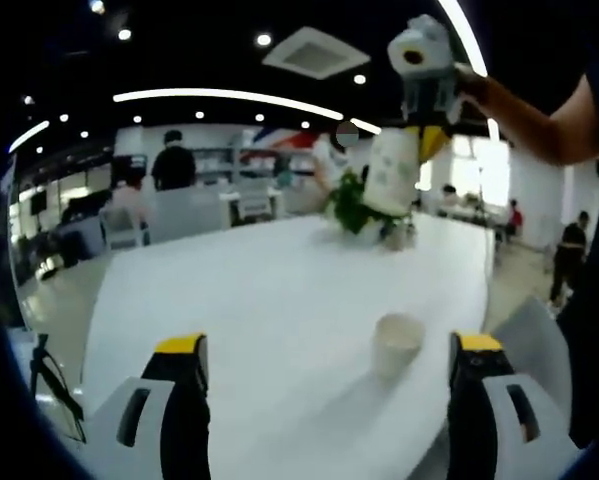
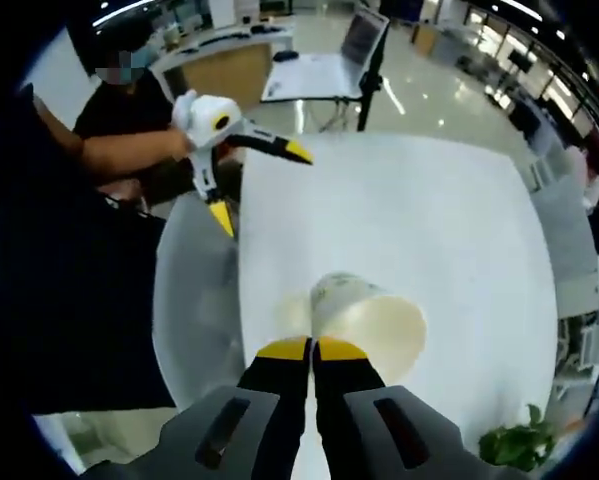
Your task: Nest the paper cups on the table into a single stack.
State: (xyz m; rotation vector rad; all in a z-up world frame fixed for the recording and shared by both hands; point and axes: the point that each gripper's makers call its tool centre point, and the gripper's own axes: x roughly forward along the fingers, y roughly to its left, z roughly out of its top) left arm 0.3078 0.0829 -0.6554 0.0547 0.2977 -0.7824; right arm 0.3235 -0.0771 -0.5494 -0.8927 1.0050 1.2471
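The left tongs [image 1: 324, 375] stand with jaws wide apart over the white table [image 1: 259, 300]; a small paper cup [image 1: 397, 345] sits upright, mouth up, just inside the right jaw. The right tongs [image 2: 312, 349] pinch a taller cup's [image 2: 364, 315] rim, its long axis tilted, mouth towards the camera. The left gripper view shows that cup [image 1: 393, 172] hanging bottom-down beside a plant [image 1: 354, 205].

No text, label, brand or number can be read in either view. The white paper cup [image 1: 392, 172] held high in the left gripper view carries a faint greenish print, too blurred to make out. The wall [image 1: 279, 140] far behind the white table [image 1: 279, 290] bears red and blue shapes, likewise unreadable.
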